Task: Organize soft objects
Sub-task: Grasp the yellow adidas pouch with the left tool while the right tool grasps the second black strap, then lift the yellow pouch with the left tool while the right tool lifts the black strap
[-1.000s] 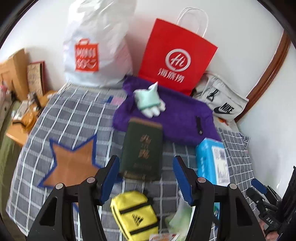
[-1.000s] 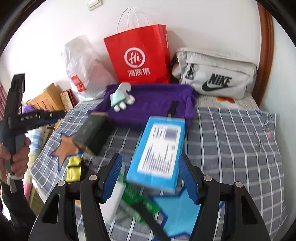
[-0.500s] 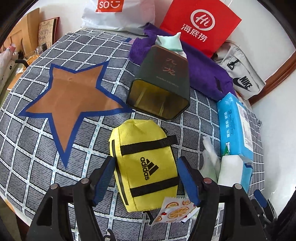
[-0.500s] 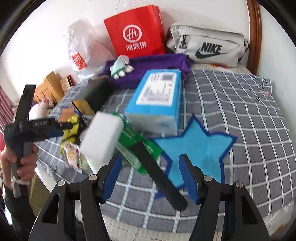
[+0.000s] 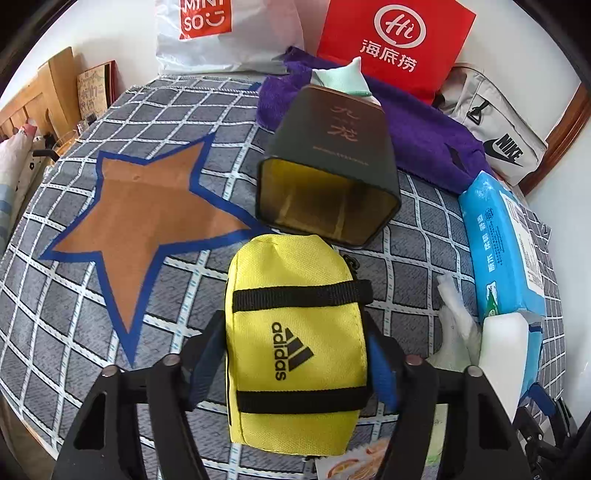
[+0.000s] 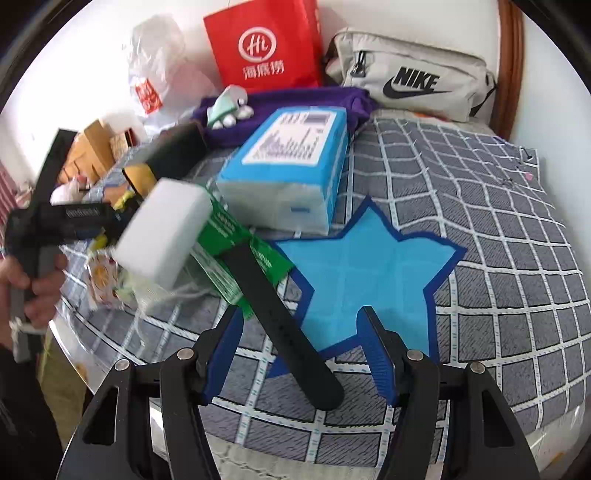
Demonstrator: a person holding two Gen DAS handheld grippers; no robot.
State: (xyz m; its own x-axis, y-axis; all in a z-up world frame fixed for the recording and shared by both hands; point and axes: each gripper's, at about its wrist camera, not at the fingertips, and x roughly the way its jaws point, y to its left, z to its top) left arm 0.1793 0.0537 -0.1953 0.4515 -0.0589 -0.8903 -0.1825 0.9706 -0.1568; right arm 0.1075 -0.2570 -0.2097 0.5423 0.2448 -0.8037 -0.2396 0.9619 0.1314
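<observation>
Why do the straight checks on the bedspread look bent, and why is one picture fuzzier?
Left wrist view: sharp, though the fisheye lens bows the grey checked bedspread toward dark corners. Right wrist view: same bowing, plus motion blur smearing the white foam block and green packet.

"adidas" on the yellow pouch (image 5: 295, 343); behind it, "MINISO" white bag (image 5: 221, 33), "Hi" red bag (image 5: 395, 40), "NIKE" grey bag (image 5: 495, 133).

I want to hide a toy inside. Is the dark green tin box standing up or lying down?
Lying down. The dark green rectangular tin box rests on its side on the grey checked cloth, its open, empty gold mouth facing the camera.
</observation>
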